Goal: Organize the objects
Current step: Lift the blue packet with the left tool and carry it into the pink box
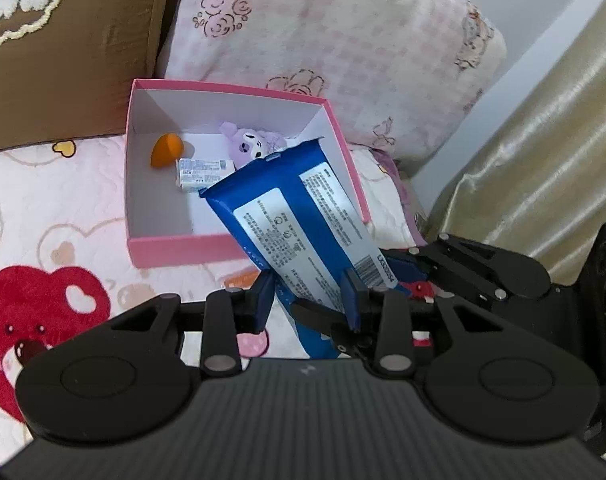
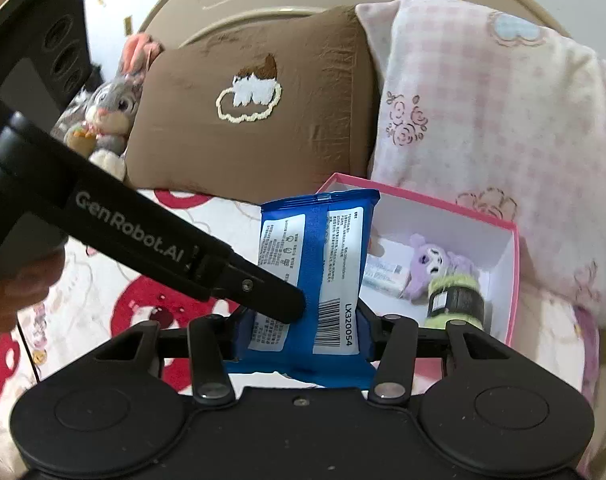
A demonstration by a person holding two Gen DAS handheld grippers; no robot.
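Left wrist view. At upper left a brown pillow (image 1: pixel 75 60) leans beside a pink checked pillow (image 1: pixel 343 52), both on a quilt (image 1: pixel 43 208) printed with red bears. At centre stands an open pink box (image 1: pixel 231 246) holding an orange egg-shaped item (image 1: pixel 165 150), a small white packet (image 1: pixel 205 172) and a purple plush toy (image 1: pixel 249 144). The blue wipes pack (image 1: pixel 299 216) slants from lower centre up over the box's near right corner, label side up. The left gripper (image 1: pixel 309 300) is narrowed onto the pack's lower end, its blue pads (image 1: pixel 353 294) pressing either edge. At lower right the right gripper (image 1: pixel 463 268) reaches in from the side to the same end of the pack.

Right wrist view. A hand (image 2: pixel 15 280) at the left edge carries the left gripper (image 2: pixel 287 308), which crosses the frame diagonally and touches the pack's left side near the bottom. A grey plush rabbit (image 2: pixel 111 112) sits at upper left beside the brown pillow (image 2: pixel 255 108). The blue wipes pack (image 2: pixel 315 272) stands upright at centre, clamped between the pads of the right gripper (image 2: pixel 303 332), set moderately narrow, with the jaws closing. At right, the pink box (image 2: pixel 511 276) holds the purple plush toy (image 2: pixel 431 264), the white packet (image 2: pixel 387 276) and a dark cylindrical item with green fuzzy ends (image 2: pixel 455 300).
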